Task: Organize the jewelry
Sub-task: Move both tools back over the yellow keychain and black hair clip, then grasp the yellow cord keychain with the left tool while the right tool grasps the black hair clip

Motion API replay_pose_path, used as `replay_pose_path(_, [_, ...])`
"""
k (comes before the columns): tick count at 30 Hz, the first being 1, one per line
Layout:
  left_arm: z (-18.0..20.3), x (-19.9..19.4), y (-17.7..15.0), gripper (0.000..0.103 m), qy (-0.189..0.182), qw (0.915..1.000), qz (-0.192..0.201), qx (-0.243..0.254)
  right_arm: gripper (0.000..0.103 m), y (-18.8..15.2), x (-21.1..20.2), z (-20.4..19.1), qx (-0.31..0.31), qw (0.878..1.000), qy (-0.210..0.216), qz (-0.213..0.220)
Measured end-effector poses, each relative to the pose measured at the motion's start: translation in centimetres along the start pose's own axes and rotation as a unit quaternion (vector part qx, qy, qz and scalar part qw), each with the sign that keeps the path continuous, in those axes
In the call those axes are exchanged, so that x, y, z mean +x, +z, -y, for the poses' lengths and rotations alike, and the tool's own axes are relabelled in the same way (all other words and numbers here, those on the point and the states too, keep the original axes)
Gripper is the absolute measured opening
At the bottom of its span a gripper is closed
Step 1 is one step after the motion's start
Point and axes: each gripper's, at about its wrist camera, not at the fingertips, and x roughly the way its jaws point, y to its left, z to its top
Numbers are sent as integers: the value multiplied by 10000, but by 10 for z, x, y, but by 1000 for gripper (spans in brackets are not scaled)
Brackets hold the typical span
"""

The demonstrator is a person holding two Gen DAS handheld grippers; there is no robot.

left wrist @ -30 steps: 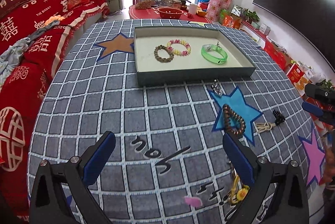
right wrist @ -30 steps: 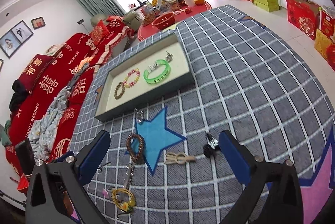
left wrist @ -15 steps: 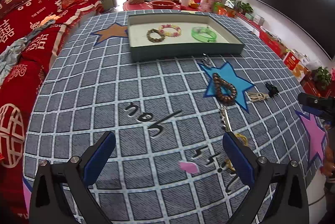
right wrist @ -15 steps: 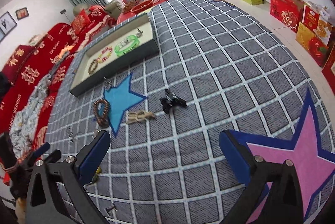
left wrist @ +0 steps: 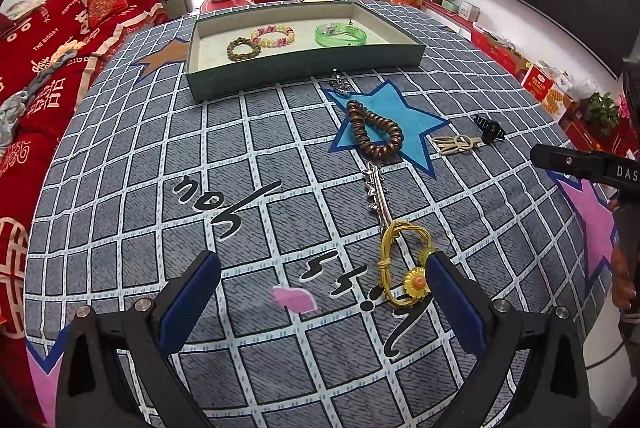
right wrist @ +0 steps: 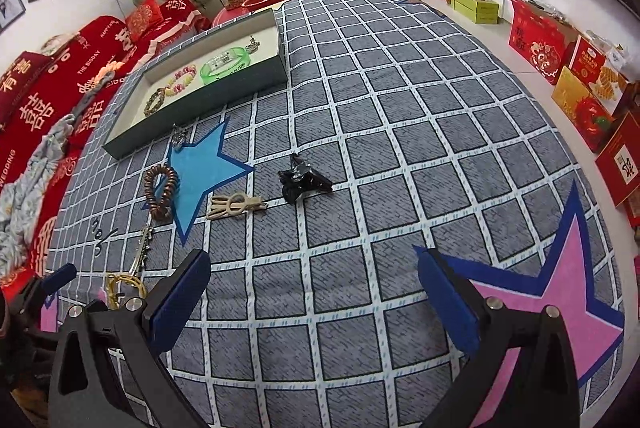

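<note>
Between the blue pads of your left tongs (left wrist: 322,296), which stand released with nothing gripped, lies bare checked cloth and a small pink patch (left wrist: 293,298). Just beside the right-hand pad of these tongs rests a yellow hair tie with a sunflower charm (left wrist: 403,264). A silver hair clip (left wrist: 377,194) lies touching the far end of that tie and runs toward a brown spiral hair tie (left wrist: 374,131) on the blue star (left wrist: 412,120).

Your right tongs (right wrist: 314,294) are likewise spread wide and empty, hovering over the tabletop (right wrist: 400,108) near the pink star (right wrist: 560,292). Ahead of them lie a black claw clip (right wrist: 302,180) and, just to its left, a cream hair clip (right wrist: 236,206), close together but apart.

Beyond the blue star, a small silver ornament (left wrist: 340,84) lies against the near wall of the grey tray (left wrist: 304,76). Inside the tray you find three bracelets on the pale floor: a brown beaded bracelet (left wrist: 243,48), a pastel beaded bracelet (left wrist: 273,35) touching it, and a green translucent bangle (left wrist: 340,34) set apart to the right. A small metal piece stands at the bangle's far edge; its type cannot be told.

A red sofa (left wrist: 52,44) borders the tabletop on the left.
</note>
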Motion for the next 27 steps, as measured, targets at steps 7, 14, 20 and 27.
replay_pose_path(7, [7, 3, 1, 103, -4, 9999, 8, 101, 100, 10, 16, 0, -364, 9989, -288, -109])
replay_pose_path(14, [14, 12, 0, 97, -27, 9997, -102, 206, 87, 16, 33, -10, -912, 9943, -502, -226])
replay_pose_path(20, [22, 16, -1, 79, -71, 9993, -170, 320, 76, 22, 44, -17, -1216, 9905, -601, -209])
replay_pose_path(27, [28, 18, -1, 57, -220, 9987, -276, 372, 68, 31, 51, -24, -1361, 9892, -517, -146])
